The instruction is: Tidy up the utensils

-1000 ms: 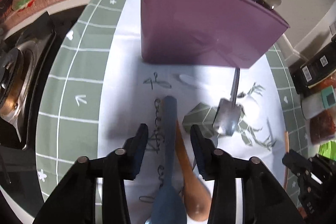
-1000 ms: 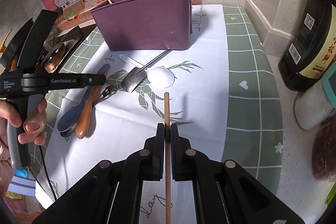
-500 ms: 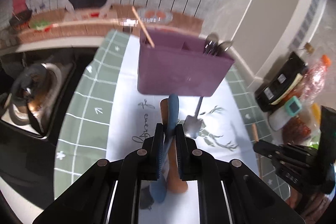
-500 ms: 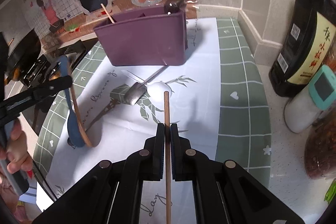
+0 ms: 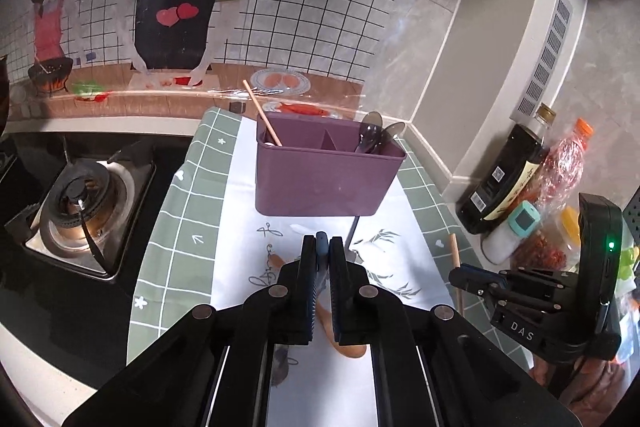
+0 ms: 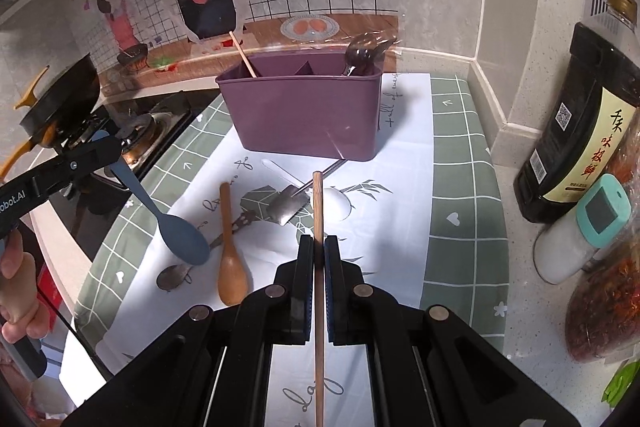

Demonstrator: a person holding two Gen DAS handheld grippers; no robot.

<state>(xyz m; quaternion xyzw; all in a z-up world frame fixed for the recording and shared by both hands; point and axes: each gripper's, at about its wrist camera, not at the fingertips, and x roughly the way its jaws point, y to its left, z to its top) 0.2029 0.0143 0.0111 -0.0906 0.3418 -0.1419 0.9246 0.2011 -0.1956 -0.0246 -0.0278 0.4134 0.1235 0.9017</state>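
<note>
My left gripper [image 5: 322,247] has just been closing and now pinches the handle of a blue spoon [image 6: 180,233], its bowl hanging below my jaws, clear of the cloth [image 6: 404,163]. My right gripper [image 6: 318,247] pinches a wooden chopstick [image 6: 318,203], its tip projecting ahead. The purple caddy [image 5: 324,179] stands upright beyond both. A wooden spoon [image 6: 230,259] lies left of my right jaws.

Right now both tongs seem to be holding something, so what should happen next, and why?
Probably carry the blue spoon to the purple caddy and lower it beside the spoons already standing at its right end. The left tongs are shut on its handle, it hangs clear of the cloth, and the right tongs hold a chopstick.
</note>
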